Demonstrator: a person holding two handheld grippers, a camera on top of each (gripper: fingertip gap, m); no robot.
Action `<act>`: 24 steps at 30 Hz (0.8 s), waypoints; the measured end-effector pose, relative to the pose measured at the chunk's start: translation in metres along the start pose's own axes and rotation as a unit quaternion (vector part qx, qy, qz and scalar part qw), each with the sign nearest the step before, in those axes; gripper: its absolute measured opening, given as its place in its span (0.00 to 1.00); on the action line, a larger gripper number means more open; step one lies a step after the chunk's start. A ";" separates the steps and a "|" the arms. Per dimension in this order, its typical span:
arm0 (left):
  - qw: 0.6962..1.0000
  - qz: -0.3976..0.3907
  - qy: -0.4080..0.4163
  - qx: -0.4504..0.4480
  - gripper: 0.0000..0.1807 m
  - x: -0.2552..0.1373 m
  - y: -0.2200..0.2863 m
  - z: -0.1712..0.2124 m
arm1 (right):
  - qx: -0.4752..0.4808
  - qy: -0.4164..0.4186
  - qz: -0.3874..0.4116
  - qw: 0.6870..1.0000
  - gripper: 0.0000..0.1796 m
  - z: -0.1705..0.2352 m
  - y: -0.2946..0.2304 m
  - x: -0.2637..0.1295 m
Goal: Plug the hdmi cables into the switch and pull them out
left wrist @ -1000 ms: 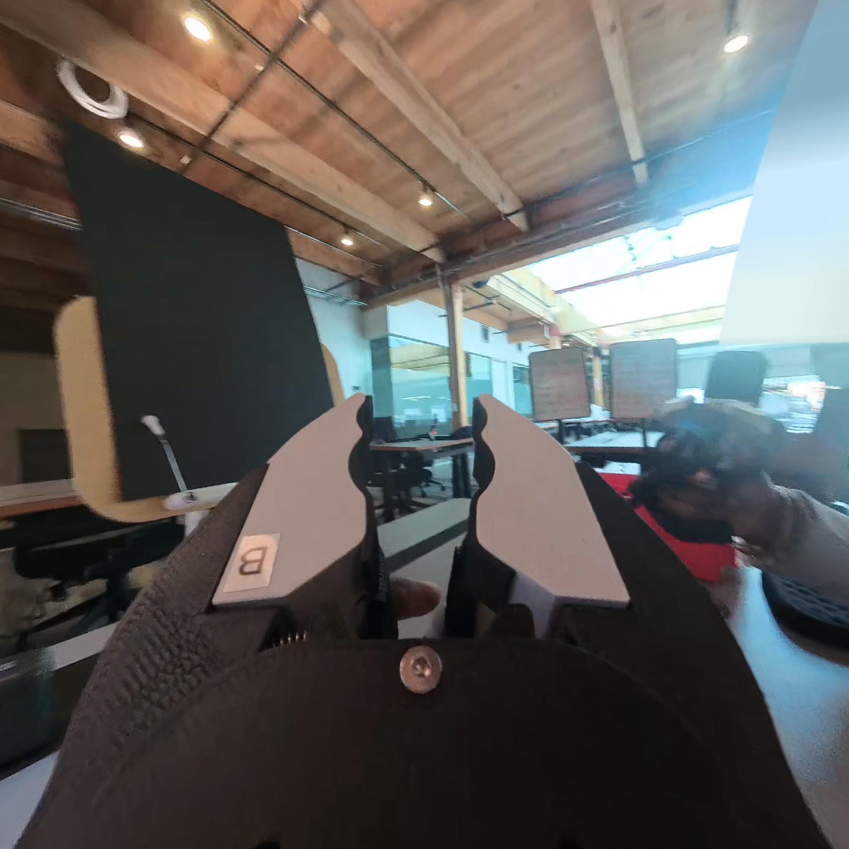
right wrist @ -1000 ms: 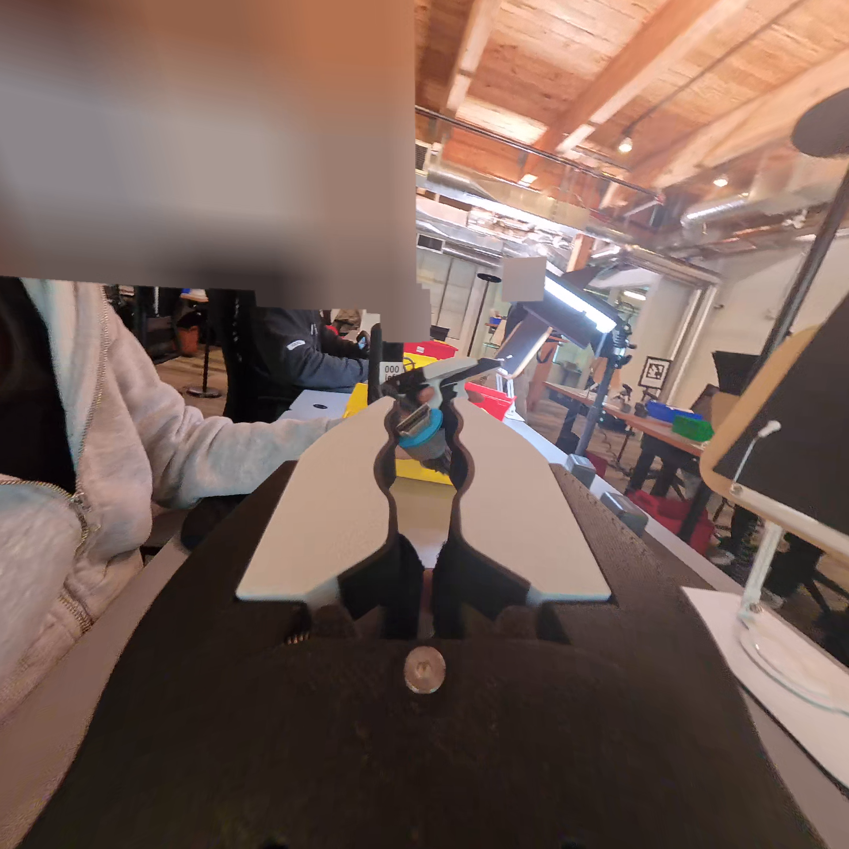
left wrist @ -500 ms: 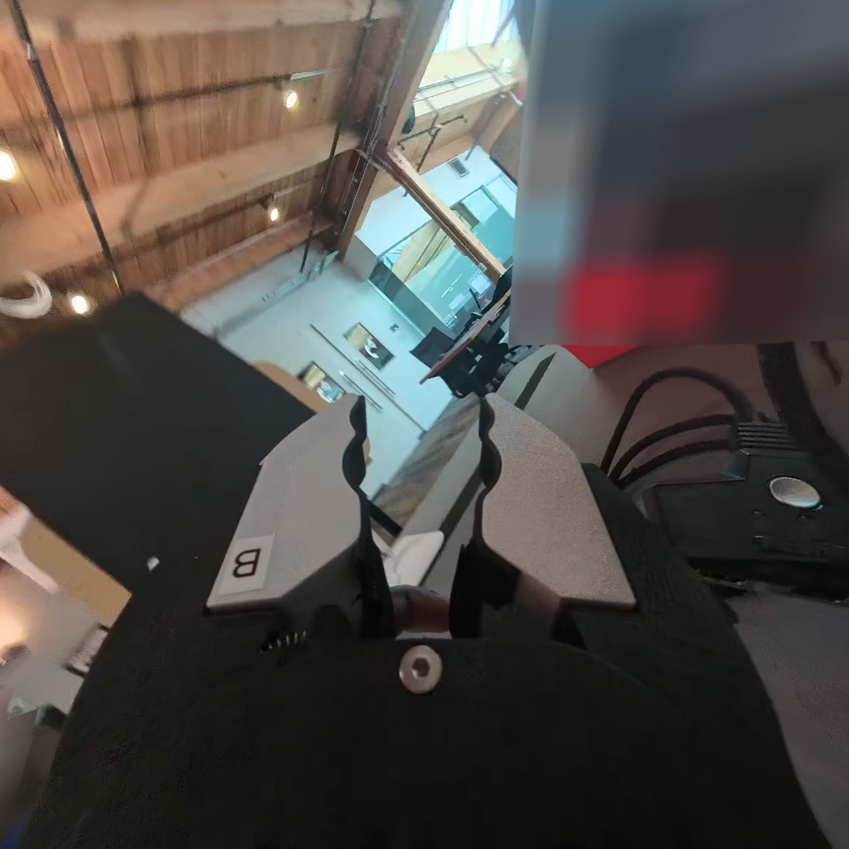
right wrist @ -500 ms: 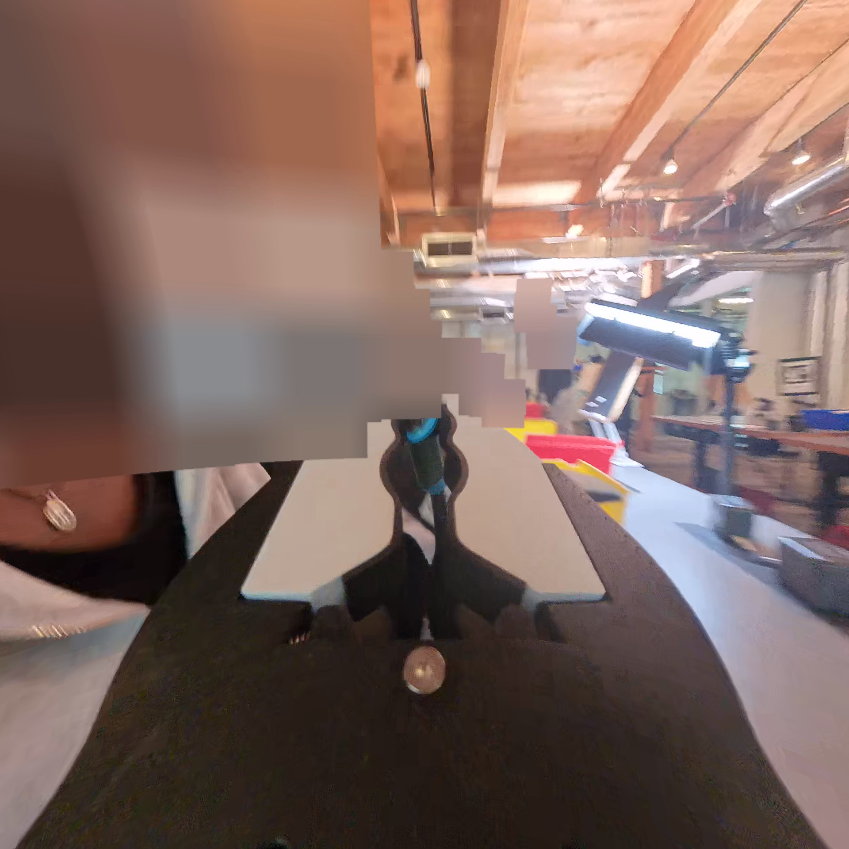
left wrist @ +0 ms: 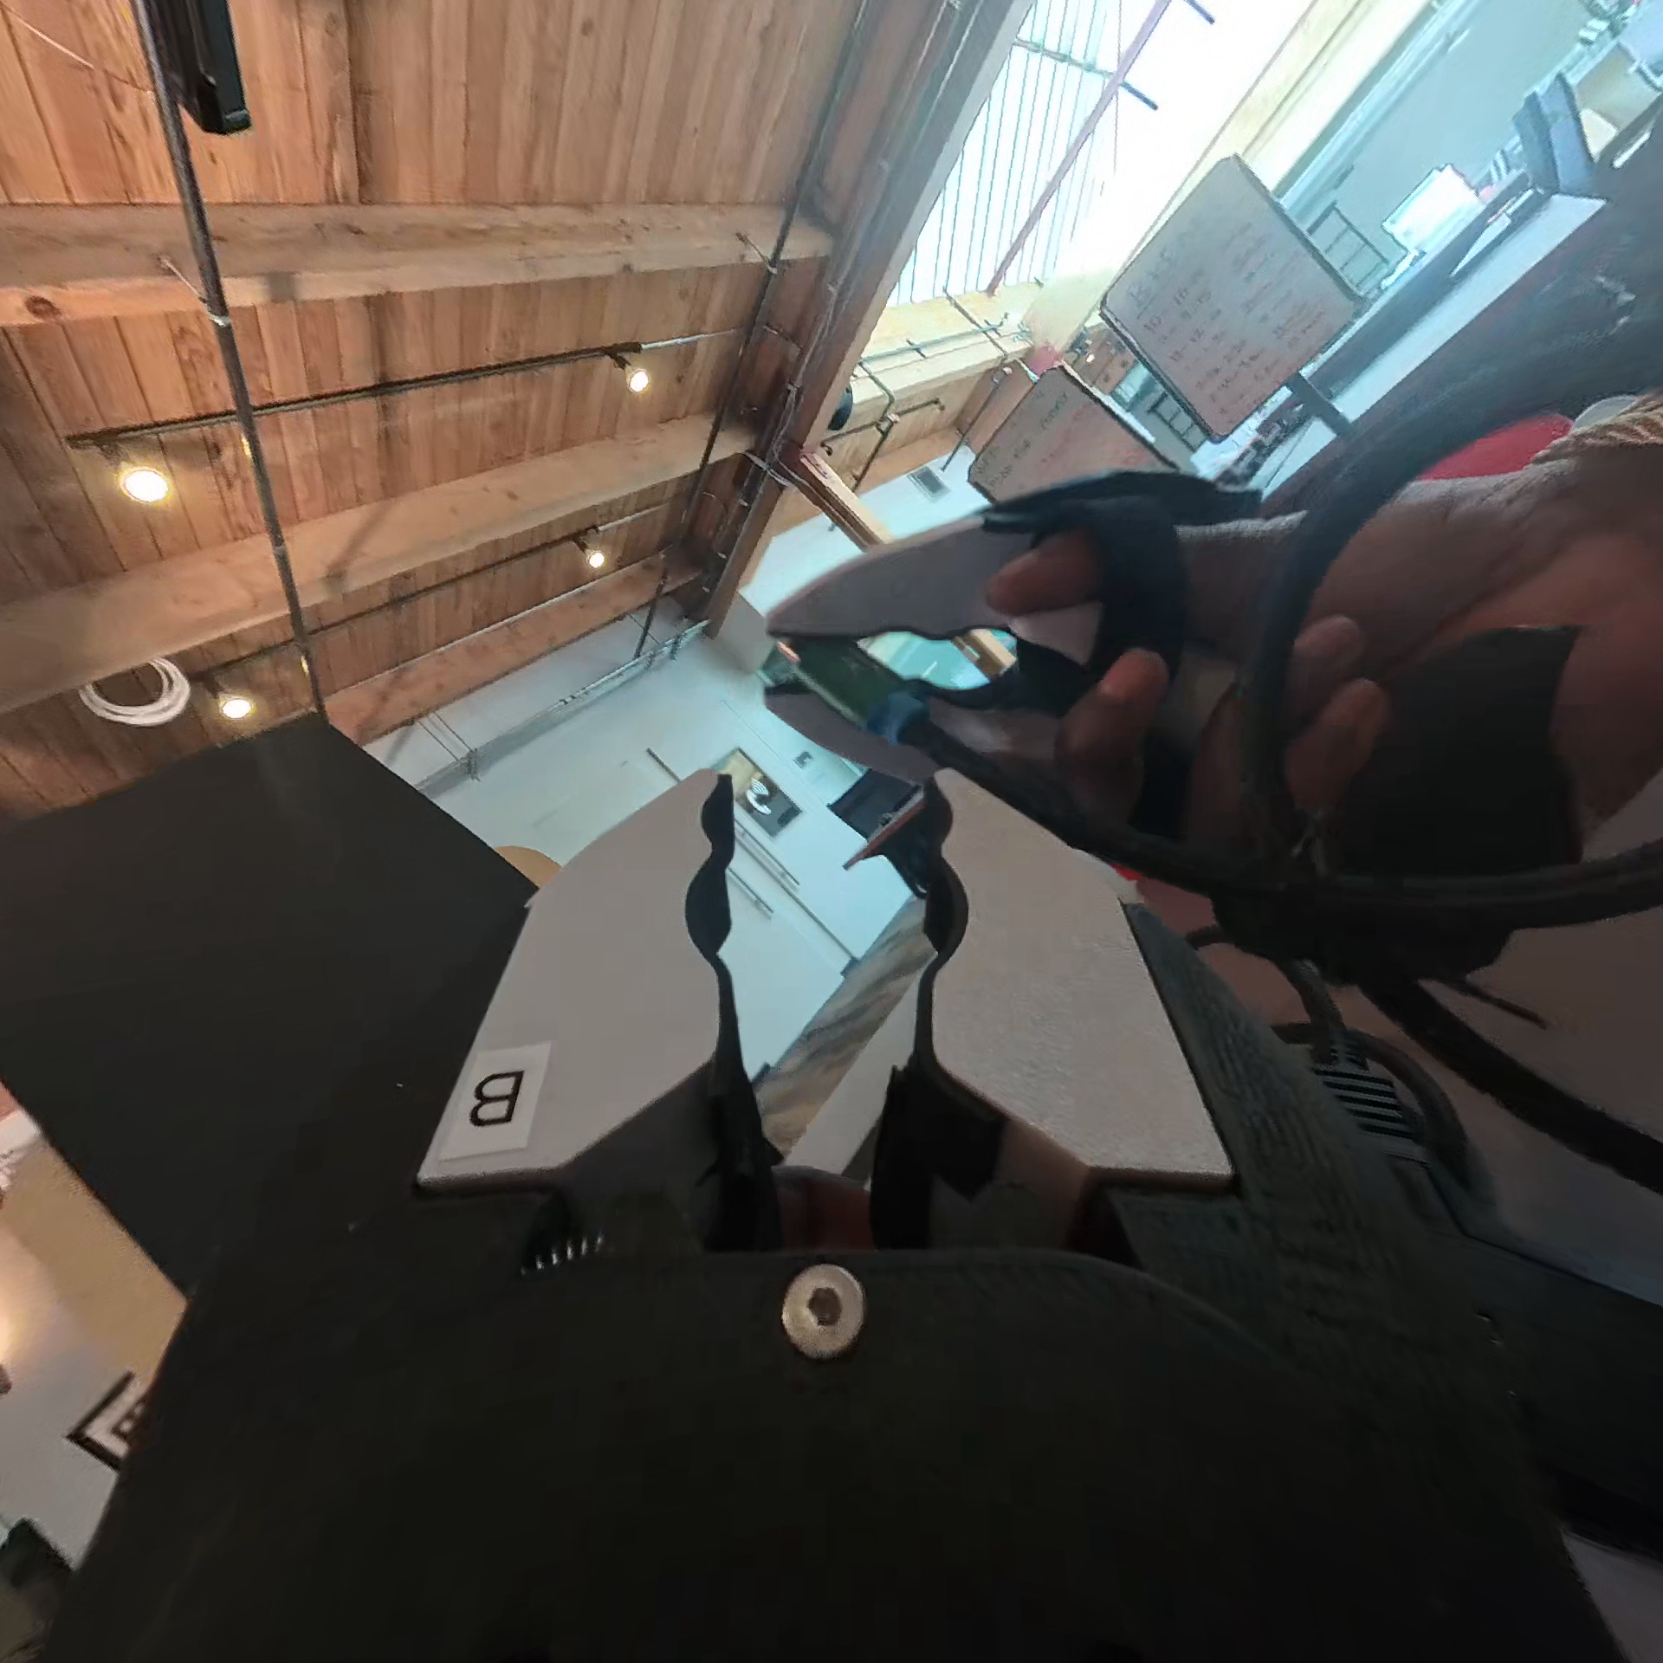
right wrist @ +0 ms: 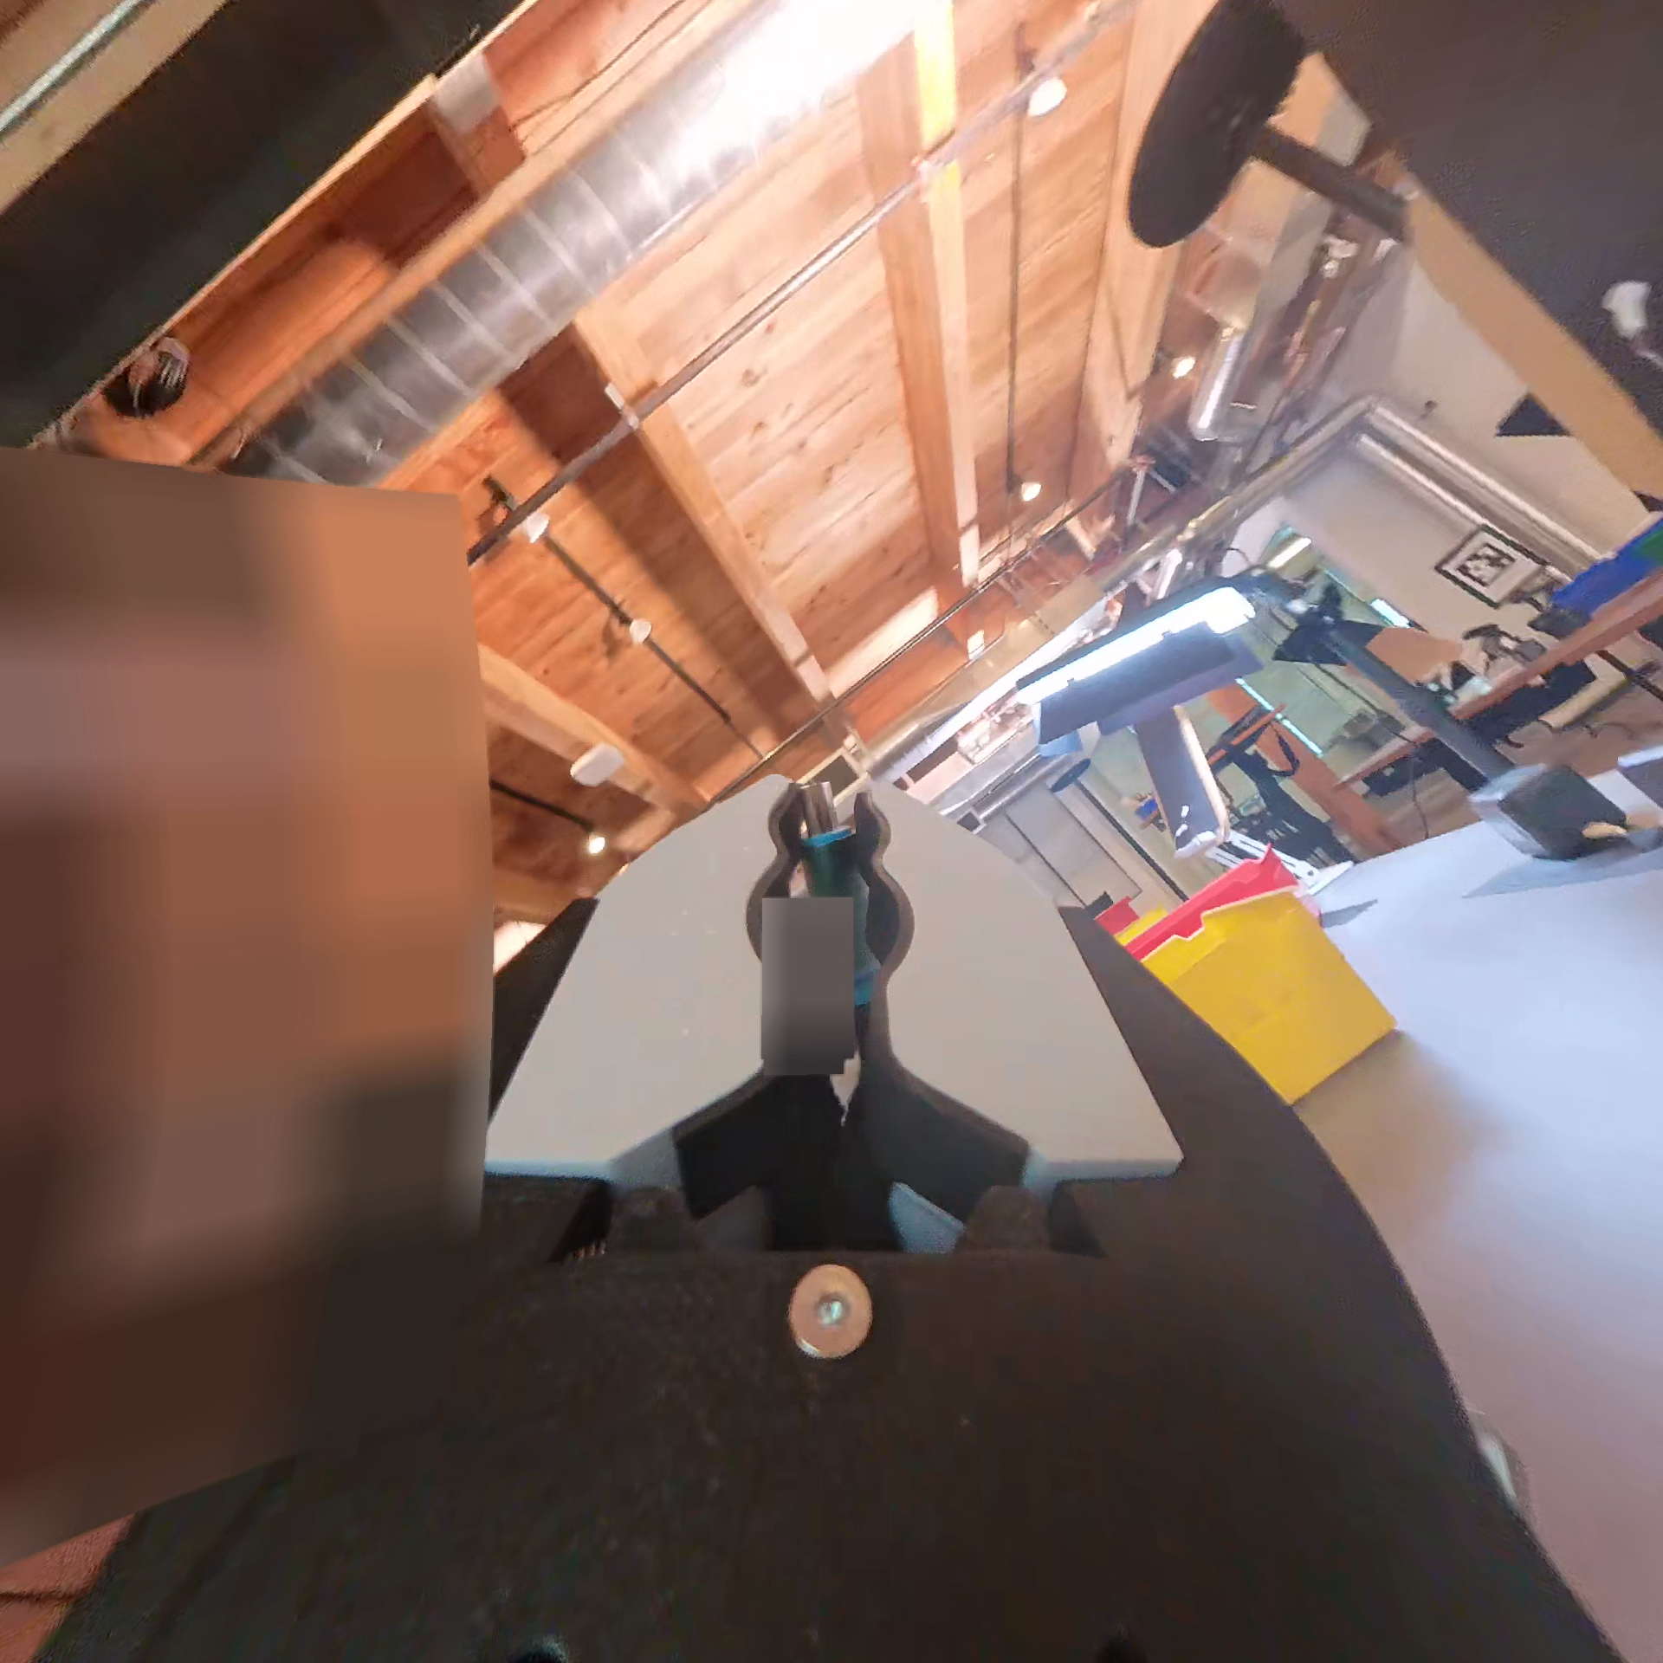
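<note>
Open gap at the left tongs, crowded to their right

The left tongs (left wrist: 823, 801) stand apart with nothing between them, and the air ahead and to their left is free up to the ceiling. Just right and ahead, the right tongs (left wrist: 778, 670), the hand (left wrist: 1260, 684) and looped cables (left wrist: 1278, 864) block the way. The right tongs' slot is filled by the plug (right wrist: 823, 850); to their right, bins (right wrist: 1251, 972) sit on the tabletop (right wrist: 1530, 1035).

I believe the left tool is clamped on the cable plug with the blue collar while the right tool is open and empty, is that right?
The sides are swapped. In the right wrist view the right tool is clamped on the cable plug with the blue collar. In the left wrist view the left tool is open and empty.
</note>
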State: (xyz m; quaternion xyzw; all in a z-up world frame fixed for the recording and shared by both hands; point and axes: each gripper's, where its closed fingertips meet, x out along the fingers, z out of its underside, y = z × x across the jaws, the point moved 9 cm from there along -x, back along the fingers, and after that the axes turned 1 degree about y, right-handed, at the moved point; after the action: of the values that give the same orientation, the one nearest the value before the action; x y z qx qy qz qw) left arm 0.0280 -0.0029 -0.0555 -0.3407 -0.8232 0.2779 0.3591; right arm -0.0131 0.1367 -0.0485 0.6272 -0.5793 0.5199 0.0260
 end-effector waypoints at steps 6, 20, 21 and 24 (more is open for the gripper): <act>0.975 0.038 -0.051 0.212 0.18 -0.002 0.014 0.003 | 0.093 0.001 0.033 0.995 0.06 0.003 0.019 -0.008; 0.874 0.084 -0.051 0.476 0.10 -0.005 0.039 0.001 | 0.129 -0.033 0.074 0.988 0.06 0.007 0.018 -0.002; 0.877 0.084 -0.051 0.470 0.08 -0.005 0.038 0.000 | 0.130 -0.032 0.076 0.988 0.06 0.006 0.019 -0.003; 0.913 0.078 -0.036 0.398 0.06 -0.005 0.031 -0.007 | 0.137 -0.032 0.077 0.987 0.06 0.003 0.022 -0.005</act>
State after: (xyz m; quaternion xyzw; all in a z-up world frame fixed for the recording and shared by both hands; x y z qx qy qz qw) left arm 0.0469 0.0140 -0.0754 -0.2223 -0.6277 0.6217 0.4123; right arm -0.0266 0.1310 -0.0661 0.5947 -0.5499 0.5744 -0.1184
